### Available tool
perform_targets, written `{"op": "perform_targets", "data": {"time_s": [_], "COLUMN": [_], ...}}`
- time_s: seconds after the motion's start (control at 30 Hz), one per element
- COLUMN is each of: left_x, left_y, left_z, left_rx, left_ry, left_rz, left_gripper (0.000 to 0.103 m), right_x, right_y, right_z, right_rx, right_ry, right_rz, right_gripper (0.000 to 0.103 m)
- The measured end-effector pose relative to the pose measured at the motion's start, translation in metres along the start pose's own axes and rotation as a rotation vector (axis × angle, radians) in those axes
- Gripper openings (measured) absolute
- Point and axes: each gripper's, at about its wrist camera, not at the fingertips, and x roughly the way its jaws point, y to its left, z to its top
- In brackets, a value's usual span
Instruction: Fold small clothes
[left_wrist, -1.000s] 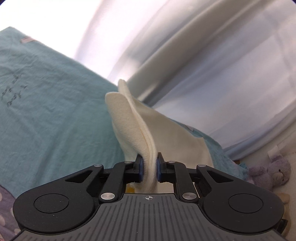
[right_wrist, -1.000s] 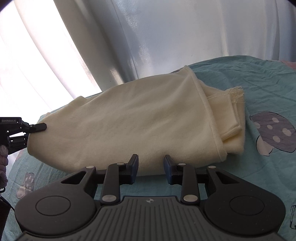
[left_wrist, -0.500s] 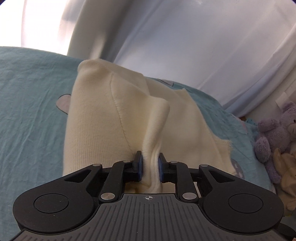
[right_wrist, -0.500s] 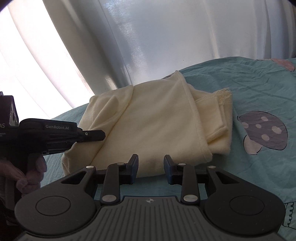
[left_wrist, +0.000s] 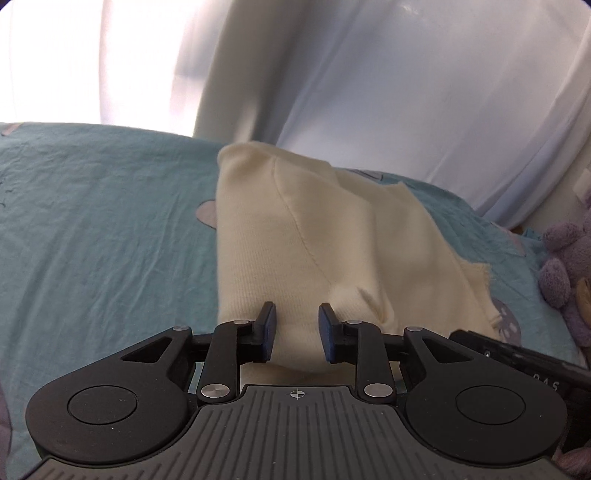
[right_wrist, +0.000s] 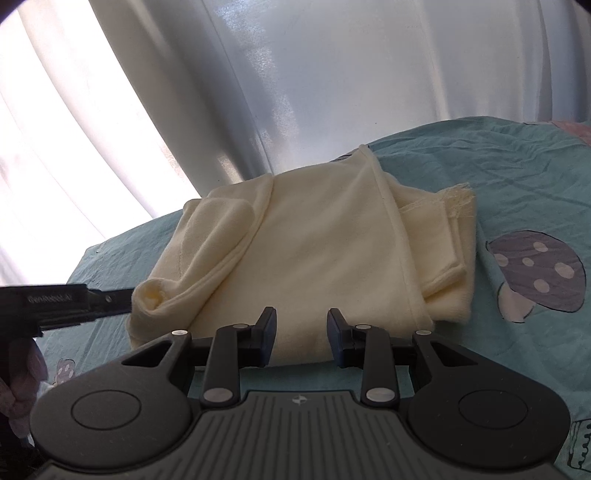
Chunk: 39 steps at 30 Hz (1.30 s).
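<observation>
A cream garment (left_wrist: 317, 236) lies folded on the teal bedsheet (left_wrist: 103, 236); it also shows in the right wrist view (right_wrist: 317, 254). My left gripper (left_wrist: 297, 328) is open, its jaws apart over the garment's near edge, holding nothing. It appears from the side in the right wrist view (right_wrist: 110, 301), at the garment's left end where a folded-over flap lies. My right gripper (right_wrist: 301, 332) is open and empty at the garment's near edge. Part of it shows in the left wrist view (left_wrist: 517, 362).
White curtains (right_wrist: 332, 81) hang behind the bed. The teal sheet (right_wrist: 517, 177) has mushroom prints (right_wrist: 535, 273). A purple plush toy (left_wrist: 569, 266) sits at the right edge of the bed.
My left gripper carried the garment's left end over onto the rest, then opened and let it go. The garment is now narrower. My right gripper stayed open.
</observation>
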Motion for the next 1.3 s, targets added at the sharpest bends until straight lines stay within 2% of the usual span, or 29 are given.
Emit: {"op": "perform_targets", "data": {"time_s": [0.13, 0.23, 0.3, 0.33, 0.37, 0.43, 0.5, 0.63, 0.67, 0.73, 0.8, 0.97, 1.0, 1.03, 1.1, 1.2, 1.3], "left_x": [0.010, 0.001, -0.014, -0.022, -0.028, -0.036, -0.033, -0.012, -0.007, 0.000, 0.004, 0.005, 0.005, 0.005, 0.005, 0.002, -0.008], "left_y": [-0.012, -0.004, 0.006, 0.009, 0.009, 0.013, 0.015, 0.010, 0.009, 0.012, 0.016, 0.014, 0.014, 0.014, 0.014, 0.016, 0.013], "left_z": [-0.008, -0.007, -0.007, -0.009, -0.011, -0.017, -0.022, -0.029, -0.030, -0.031, -0.031, -0.031, -0.031, -0.031, -0.031, -0.028, -0.026], "left_rx": [0.049, 0.005, -0.044, -0.049, -0.044, -0.031, -0.025, -0.011, -0.005, -0.014, -0.045, -0.023, -0.021, -0.020, -0.033, -0.050, -0.036], "left_ry": [-0.022, -0.012, -0.014, -0.024, -0.034, -0.038, -0.006, 0.028, 0.029, 0.042, 0.046, 0.048, 0.049, 0.050, 0.051, 0.056, 0.035], "left_rz": [-0.002, -0.030, -0.055, -0.058, -0.044, -0.019, -0.021, 0.009, 0.038, 0.061, 0.051, 0.047, 0.048, 0.049, 0.050, 0.048, 0.019], "left_gripper": [0.028, 0.028, 0.032, 0.039, 0.046, 0.048, 0.050, 0.049, 0.048, 0.048, 0.047, 0.047, 0.047, 0.047, 0.049, 0.049, 0.051], "right_x": [0.006, 0.016, 0.021, 0.023, 0.025, 0.029, 0.036, 0.059, 0.068, 0.082, 0.094, 0.117, 0.119, 0.120, 0.119, 0.106, 0.078], "right_y": [0.014, 0.023, 0.027, 0.028, 0.029, 0.032, 0.034, 0.033, 0.031, 0.028, 0.028, 0.027, 0.029, 0.032, 0.041, 0.061, 0.066], "right_z": [0.006, 0.012, 0.017, 0.020, 0.022, 0.027, 0.032, 0.043, 0.046, 0.052, 0.056, 0.062, 0.063, 0.064, 0.063, 0.064, 0.072], "right_rx": [-0.041, -0.052, -0.050, -0.051, -0.052, -0.059, -0.064, -0.027, 0.002, 0.061, 0.110, 0.212, 0.212, 0.197, 0.128, -0.049, -0.126], "right_ry": [0.009, 0.045, 0.066, 0.075, 0.084, 0.090, 0.105, 0.149, 0.167, 0.199, 0.225, 0.271, 0.268, 0.262, 0.243, 0.182, 0.074], "right_rz": [0.031, 0.077, 0.110, 0.122, 0.134, 0.157, 0.174, 0.201, 0.216, 0.244, 0.276, 0.326, 0.323, 0.312, 0.287, 0.195, 0.139], "right_gripper": [0.031, 0.031, 0.034, 0.040, 0.042, 0.050, 0.054, 0.055, 0.055, 0.053, 0.049, 0.049, 0.042, 0.026, 0.015, 0.013, 0.013]}}
